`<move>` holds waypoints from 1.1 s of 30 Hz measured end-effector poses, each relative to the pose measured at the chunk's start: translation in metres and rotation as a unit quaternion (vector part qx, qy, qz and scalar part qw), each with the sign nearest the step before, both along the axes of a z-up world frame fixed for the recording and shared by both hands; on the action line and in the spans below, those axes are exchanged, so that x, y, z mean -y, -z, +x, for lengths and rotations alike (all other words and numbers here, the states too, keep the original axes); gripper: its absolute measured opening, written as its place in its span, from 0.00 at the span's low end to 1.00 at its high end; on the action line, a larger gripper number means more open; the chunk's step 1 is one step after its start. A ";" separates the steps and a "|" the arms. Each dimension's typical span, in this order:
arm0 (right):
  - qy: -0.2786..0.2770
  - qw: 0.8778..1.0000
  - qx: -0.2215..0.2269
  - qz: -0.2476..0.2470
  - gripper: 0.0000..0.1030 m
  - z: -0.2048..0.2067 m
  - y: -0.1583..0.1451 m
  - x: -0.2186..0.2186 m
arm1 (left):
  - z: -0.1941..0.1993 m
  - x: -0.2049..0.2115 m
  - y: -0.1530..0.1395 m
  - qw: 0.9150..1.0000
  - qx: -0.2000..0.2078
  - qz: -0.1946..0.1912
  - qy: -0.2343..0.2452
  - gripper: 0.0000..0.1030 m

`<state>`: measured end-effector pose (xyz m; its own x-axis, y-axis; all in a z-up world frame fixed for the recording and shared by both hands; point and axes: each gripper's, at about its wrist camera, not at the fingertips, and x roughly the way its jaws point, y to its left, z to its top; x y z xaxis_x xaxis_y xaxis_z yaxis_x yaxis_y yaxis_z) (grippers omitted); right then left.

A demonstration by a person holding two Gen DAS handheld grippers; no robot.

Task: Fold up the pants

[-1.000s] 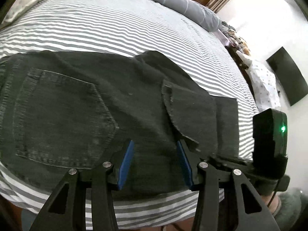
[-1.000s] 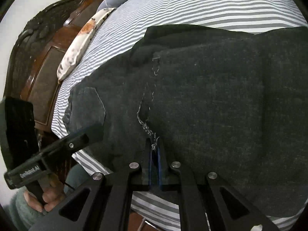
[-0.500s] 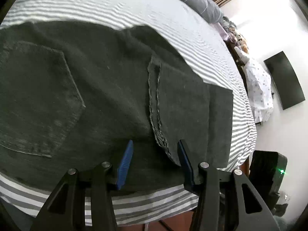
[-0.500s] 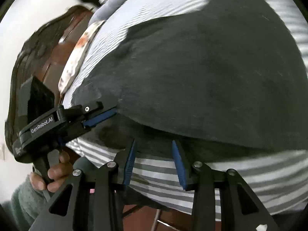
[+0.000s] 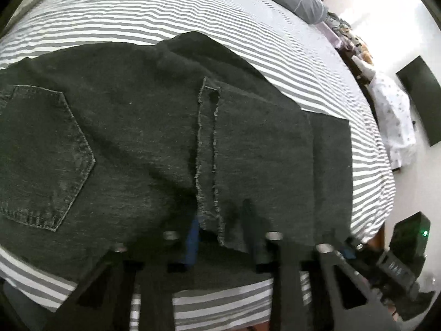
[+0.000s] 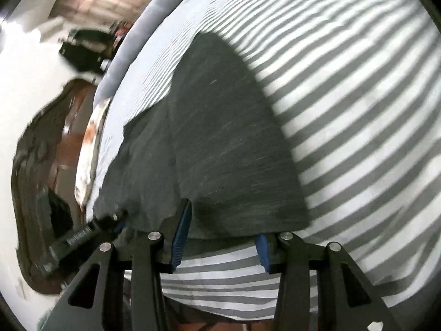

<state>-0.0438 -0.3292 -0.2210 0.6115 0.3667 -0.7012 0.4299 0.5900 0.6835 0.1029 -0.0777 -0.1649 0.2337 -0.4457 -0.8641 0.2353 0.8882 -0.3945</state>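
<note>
Dark charcoal denim pants [image 5: 154, 138] lie folded across the centre of the grey-and-white striped bedsheet [image 5: 193, 11], 1 stitched back pocket at left, frayed hem at mid-frame. The left gripper [image 5: 220, 237], lower centre, is closing over that hem. The right gripper [image 6: 220, 237] is opening, its blue pads apart at the cloth's near edge.

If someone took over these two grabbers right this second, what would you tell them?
Left hand-held gripper: jaws closing around the frayed hem at the near edge of the pants.
Right hand-held gripper: jaws opening, at the folded end of the pants, gripping nothing.
The black pants lie on the striped bed, legs folded over the seat.
Left: fold again and smooth flat.
</note>
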 end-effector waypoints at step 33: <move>-0.112 0.985 -0.066 -0.113 0.31 0.027 -0.027 -0.051 | -0.012 -0.007 -0.015 0.991 0.087 0.103 0.027 0.07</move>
